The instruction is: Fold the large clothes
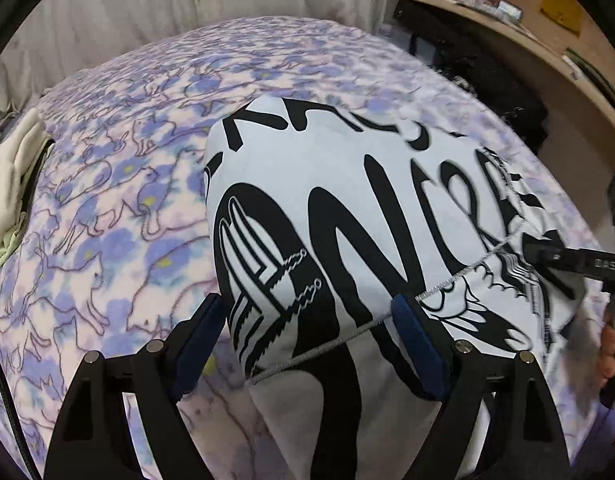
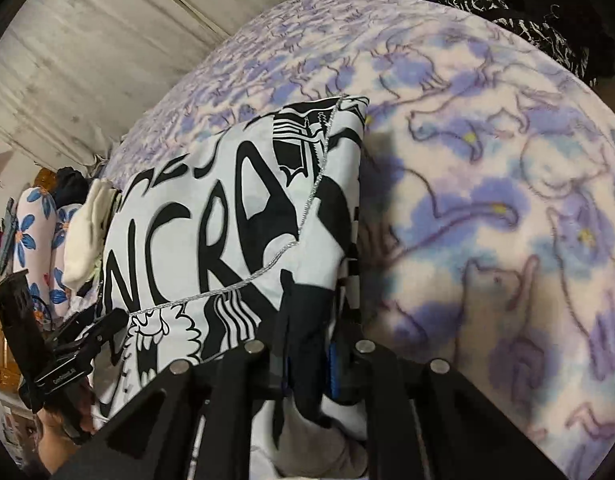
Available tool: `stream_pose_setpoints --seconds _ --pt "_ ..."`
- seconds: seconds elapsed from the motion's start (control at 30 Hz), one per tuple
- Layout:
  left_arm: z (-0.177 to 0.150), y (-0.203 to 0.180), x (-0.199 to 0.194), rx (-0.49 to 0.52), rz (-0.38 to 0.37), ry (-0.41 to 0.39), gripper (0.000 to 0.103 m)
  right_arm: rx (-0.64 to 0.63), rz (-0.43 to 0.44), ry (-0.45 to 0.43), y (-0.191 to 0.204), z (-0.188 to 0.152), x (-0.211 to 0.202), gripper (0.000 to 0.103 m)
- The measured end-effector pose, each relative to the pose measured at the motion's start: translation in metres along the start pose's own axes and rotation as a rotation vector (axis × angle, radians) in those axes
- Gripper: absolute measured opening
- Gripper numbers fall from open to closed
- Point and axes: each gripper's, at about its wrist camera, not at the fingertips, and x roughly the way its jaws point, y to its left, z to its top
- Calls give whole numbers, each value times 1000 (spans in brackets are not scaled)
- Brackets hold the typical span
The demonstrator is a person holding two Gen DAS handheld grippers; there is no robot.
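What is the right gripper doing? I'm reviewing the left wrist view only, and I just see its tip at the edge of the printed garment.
Observer: The right gripper is shut on a bunched fold of the black-and-white printed garment. The fabric is pinched between its pads.
Operator: What lies past the cream cloth on the far side of the garment?
Observer: A pillow with blue flowers sits just beyond the cream cloth, at the edge of the cat-print blanket.
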Motion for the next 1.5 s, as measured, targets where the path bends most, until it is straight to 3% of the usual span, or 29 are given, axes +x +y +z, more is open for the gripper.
stream_pose_setpoints --seconds 0.27,0.43,0.5,0.57,0.63,0.67,0.73,0.83,0.9,1.0,1.4,1.5 --pt "-1 25 -1 -109 -96 41 85 2 -79 25 4 2 -2 52" --pt "9 13 -40 -20 -41 -110 81 -136 -165 -153 37 7 -42 52" --pt "18 9 -46 -14 -32 -145 66 -194 -169 -193 54 13 -44 52" --pt "32 7 -37 -22 -40 -116 38 -236 -164 -205 70 24 -37 52" --pt "43 9 -19 -53 -66 -69 20 -237 -115 -202 82 39 -21 51" --pt "47 9 -10 -66 -75 -53 18 -230 -97 -194 85 47 -11 49" --pt "51 9 -1 -64 -56 -68 18 -217 -104 -179 84 60 9 43" --pt "54 5 9 -25 -22 -77 18 -180 -191 -139 67 74 37 43" --pt "53 6 14 -16 -23 -72 17 -126 -177 -109 46 74 46 43" --pt "50 11 21 -19 -35 -66 15 -66 -122 -115 25 73 46 41" --pt "45 5 16 10 25 -89 16 -66 -122 -135 33 67 26 44" --pt "45 6 7 -30 8 -75 28 -72 -108 -134 37 63 14 44"
